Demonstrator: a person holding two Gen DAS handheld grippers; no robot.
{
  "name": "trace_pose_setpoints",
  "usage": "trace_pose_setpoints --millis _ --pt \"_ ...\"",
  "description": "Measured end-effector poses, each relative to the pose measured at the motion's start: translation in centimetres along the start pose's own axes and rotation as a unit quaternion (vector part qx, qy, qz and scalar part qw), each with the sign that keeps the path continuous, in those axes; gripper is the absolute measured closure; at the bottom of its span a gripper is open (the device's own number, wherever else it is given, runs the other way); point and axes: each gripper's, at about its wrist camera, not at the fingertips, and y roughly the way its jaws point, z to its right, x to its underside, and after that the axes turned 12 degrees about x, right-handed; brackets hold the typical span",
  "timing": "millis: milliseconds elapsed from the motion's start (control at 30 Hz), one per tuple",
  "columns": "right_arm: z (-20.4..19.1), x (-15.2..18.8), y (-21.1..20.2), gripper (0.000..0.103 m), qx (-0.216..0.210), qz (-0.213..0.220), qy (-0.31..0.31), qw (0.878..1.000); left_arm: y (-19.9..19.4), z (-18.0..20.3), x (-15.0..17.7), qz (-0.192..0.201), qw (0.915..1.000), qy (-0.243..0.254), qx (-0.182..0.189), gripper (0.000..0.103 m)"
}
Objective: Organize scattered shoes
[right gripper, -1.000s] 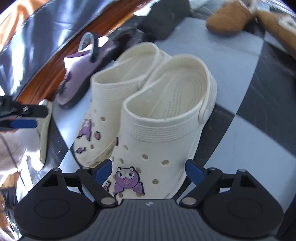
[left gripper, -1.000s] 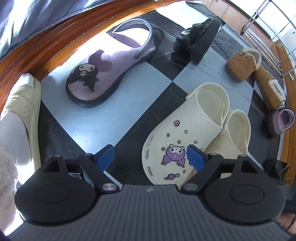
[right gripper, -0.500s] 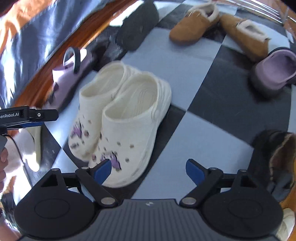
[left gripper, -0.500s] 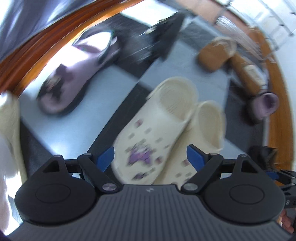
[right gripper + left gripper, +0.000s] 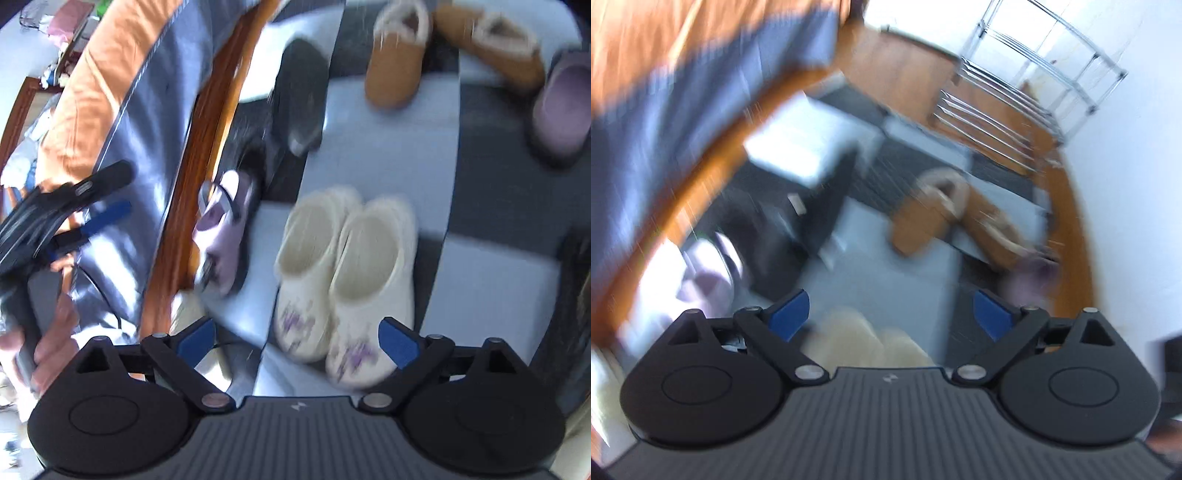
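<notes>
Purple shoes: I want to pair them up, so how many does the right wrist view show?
2. One purple shoe lies by the wooden bed frame, left of the cream pair. The other purple shoe lies at the upper right, beside the brown slippers. More may be hidden.

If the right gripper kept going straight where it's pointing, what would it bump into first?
Probably the pair of cream clogs on the checkered floor; they sit between its open fingers, though depth is hard to judge.
</notes>
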Motion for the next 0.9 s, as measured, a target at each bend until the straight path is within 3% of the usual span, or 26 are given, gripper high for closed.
trace_pose_setpoints --millis 67,167,267,300,367,500,600,700,767,900 --pt "0.2 -1.2 0.1 0.007 0.021 0.022 0.004 1.0 2.9 -1.3 -0.2 0.018 0.9995 0.016 -0.021 0.01" --pt "0.0 -3.0 0.5 0.008 0.044 0.051 -0.016 0.998 7.9 -5.0 0.4 -0.015 0.9997 0.003 -0.021 0.013" --pt "-0.8 -4.4 1.1 0.008 0.051 0.072 -0.052 0.995 11.6 -9.1 0.6 -0.014 0.9978 -0.064 -0.003 0.013" --pt "-1.3 -5.2 1.6 0.008 0.045 0.073 -0.066 0.994 13.2 -11.2 0.6 -0.015 0.9937 -0.108 0.026 0.013" --pt "-1.7 -6.4 2.7 0.008 0.033 0.071 -0.082 0.994 15.2 -13.1 0.7 -0.024 0.9877 -0.145 0.053 0.013" --pt "-1.9 -7.8 4.8 0.008 0.012 0.106 -0.085 0.991 18.2 -16.1 0.5 0.003 0.9813 -0.187 0.044 0.013" --pt "-1.1 -8.4 6.2 0.009 0.001 0.136 -0.058 0.989 19.7 -16.9 0.2 0.025 0.9816 -0.189 0.019 0.013" --pt "0.5 -8.8 7.0 0.009 0.011 0.166 -0.031 0.986 21.6 -16.4 0.1 0.008 0.9853 -0.17 -0.009 0.014" --pt "1.5 -9.1 7.2 0.009 0.017 0.173 -0.02 0.984 23.0 -15.3 0.4 -0.017 0.9897 -0.14 -0.024 0.018" --pt "3.0 -9.3 7.2 0.009 0.018 0.179 0.005 0.984 23.4 -11.3 0.9 -0.017 0.9969 -0.056 -0.053 0.021"
